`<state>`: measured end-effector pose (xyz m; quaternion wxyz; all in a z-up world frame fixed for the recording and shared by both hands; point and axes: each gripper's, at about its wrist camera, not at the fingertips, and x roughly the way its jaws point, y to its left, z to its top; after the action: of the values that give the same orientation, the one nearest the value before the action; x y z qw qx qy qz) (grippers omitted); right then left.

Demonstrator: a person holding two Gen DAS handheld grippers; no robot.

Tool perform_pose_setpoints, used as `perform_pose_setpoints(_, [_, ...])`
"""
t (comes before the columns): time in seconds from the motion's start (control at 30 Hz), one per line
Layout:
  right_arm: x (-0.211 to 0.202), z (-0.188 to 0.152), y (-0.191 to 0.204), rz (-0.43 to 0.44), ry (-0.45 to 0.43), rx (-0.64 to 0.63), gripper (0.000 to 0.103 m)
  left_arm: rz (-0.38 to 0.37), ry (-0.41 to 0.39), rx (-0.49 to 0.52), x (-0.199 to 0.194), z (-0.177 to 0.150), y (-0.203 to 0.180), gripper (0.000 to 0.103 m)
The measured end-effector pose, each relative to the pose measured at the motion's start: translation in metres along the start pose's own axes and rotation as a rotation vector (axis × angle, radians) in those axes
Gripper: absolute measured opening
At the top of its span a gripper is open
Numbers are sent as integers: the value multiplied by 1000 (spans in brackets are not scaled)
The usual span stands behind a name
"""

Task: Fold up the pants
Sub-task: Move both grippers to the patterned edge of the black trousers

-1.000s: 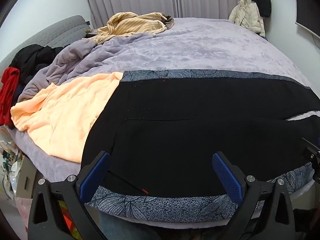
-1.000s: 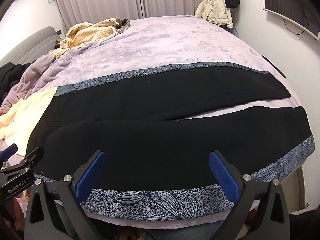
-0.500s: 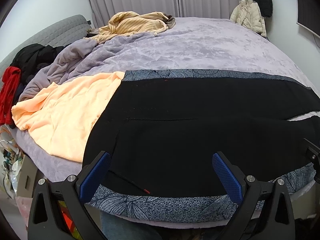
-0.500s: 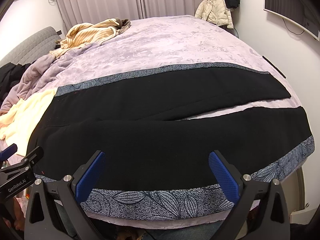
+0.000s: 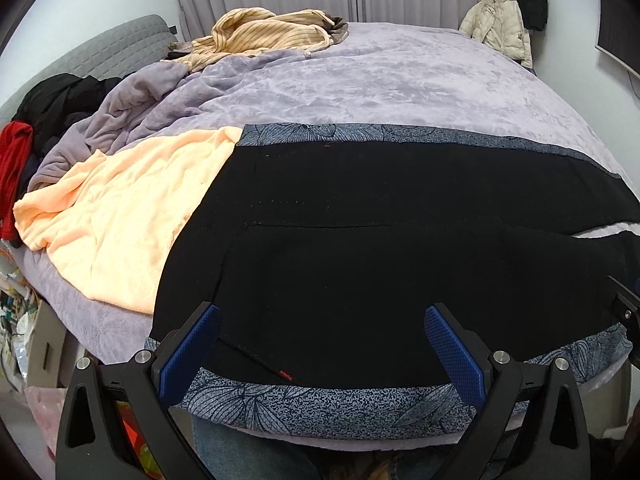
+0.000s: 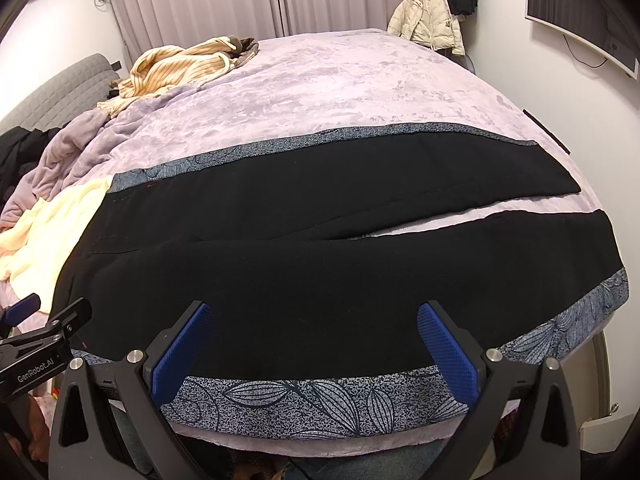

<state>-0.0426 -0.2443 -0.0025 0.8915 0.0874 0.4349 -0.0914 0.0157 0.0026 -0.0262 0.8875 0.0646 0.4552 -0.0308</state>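
Observation:
Black pants (image 5: 360, 248) (image 6: 320, 248) with grey-blue leaf-print side bands lie spread flat across the near part of the bed, waist to the left, legs running right with a gap between them. My left gripper (image 5: 320, 344) hovers open over the near edge by the waist end, nothing between its blue pads. Over the near leg, my right gripper (image 6: 312, 340) is open as well and holds nothing. The left gripper's tip (image 6: 44, 320) shows at the left edge of the right wrist view.
A peach blanket (image 5: 112, 216) lies left of the waist, beside a rumpled lilac cover (image 5: 132, 116). A striped tan garment (image 5: 264, 36) sits at the far side; dark and red clothes (image 5: 24, 136) are piled far left. A cream jacket (image 6: 428, 20) hangs by the wall.
Both views have crept slightly; the pants lie as before and both grippers stay open.

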Motion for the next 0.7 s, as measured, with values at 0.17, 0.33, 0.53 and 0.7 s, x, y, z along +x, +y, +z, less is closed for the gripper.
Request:
perform_pose_setpoints(0.17, [1, 0, 0, 1, 2, 1, 103, -2, 7, -4, 4, 3, 2, 102])
perform_pose_setpoints(0.33, [2, -1, -1, 2, 6, 4, 103, 1, 13, -3, 6, 3, 1, 102])
perform_pose_setpoints(0.53, [5, -2, -3, 1, 12, 6, 103, -2, 7, 0, 7, -1, 3, 102])
perform_pose_setpoints(0.7, [2, -3, -3, 20, -6, 7, 103, -34, -3, 6, 4, -3, 6, 102])
